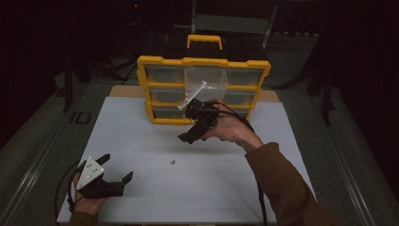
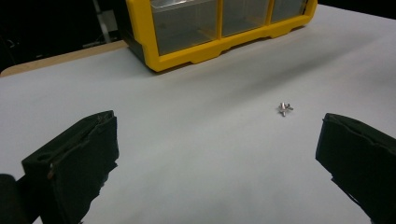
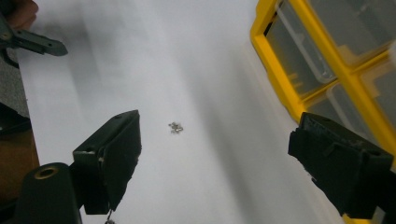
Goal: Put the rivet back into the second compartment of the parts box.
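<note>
A small cluster of metal screws (image 1: 173, 163) (image 2: 284, 108) (image 3: 175, 127) lies on the white mat (image 1: 141, 141). At the mat's far edge stands a yellow organizer (image 1: 203, 61) with clear drawers. One clear drawer (image 1: 205, 84) juts out of its middle column. My right gripper (image 1: 193, 129) (image 3: 219, 135) hovers open in front of the organizer and looks down at the screws, nothing between its jaws. My left gripper (image 1: 117, 167) (image 2: 217, 133) rests open near the front left of the mat, with the screws ahead and to its right.
The organizer's yellow frame (image 3: 280, 70) and its front drawers (image 2: 187, 23) are close to the right gripper. A wooden board edge (image 2: 60, 58) shows under the mat. The surroundings beyond the table are dark.
</note>
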The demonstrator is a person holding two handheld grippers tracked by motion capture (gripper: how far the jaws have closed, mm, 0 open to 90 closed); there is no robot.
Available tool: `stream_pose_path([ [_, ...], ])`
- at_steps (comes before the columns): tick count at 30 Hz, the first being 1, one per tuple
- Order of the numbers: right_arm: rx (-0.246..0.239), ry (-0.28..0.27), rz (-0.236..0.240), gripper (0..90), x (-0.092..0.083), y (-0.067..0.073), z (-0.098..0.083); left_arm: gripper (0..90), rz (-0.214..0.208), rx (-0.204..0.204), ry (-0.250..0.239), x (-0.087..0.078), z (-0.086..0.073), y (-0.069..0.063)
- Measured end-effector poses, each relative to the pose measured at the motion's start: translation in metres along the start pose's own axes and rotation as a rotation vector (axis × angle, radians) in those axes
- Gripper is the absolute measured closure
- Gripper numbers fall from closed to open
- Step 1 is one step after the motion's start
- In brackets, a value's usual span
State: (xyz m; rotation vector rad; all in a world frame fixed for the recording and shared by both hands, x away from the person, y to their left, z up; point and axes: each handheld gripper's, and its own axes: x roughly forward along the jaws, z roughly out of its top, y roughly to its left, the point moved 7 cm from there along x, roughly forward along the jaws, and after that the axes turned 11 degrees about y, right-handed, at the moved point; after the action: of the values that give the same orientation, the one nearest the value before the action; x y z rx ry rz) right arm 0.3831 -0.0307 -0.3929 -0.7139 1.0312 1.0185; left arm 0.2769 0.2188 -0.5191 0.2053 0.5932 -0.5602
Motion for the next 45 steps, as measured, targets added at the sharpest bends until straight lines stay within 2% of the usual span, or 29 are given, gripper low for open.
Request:
stream_pose_path([
  [20, 0.035, 0.057, -0.003, 14.7, 0.062, 0.006, -0.016, 0.0, -0.001, 0.001, 0.002, 0.0, 0.0, 0.0],
  [25, 0.072, 0.038, 0.029, 15.0, 0.075, 0.008, -0.018, 0.0, 0.0, 0.003, 0.003, 0.0, 0.0, 0.0],
  [30, 0.09, 0.041, 0.041, 15.0, 0.091, 0.009, -0.02, 0.0, -0.001, 0.001, 0.002, 0.0, 0.0, 0.0],
  [45, 0.13, 0.074, 0.01, 15.2, 0.126, 0.011, -0.021, 0.0, -0.001, 0.002, 0.002, 0.0, 0.0, 0.0],
])
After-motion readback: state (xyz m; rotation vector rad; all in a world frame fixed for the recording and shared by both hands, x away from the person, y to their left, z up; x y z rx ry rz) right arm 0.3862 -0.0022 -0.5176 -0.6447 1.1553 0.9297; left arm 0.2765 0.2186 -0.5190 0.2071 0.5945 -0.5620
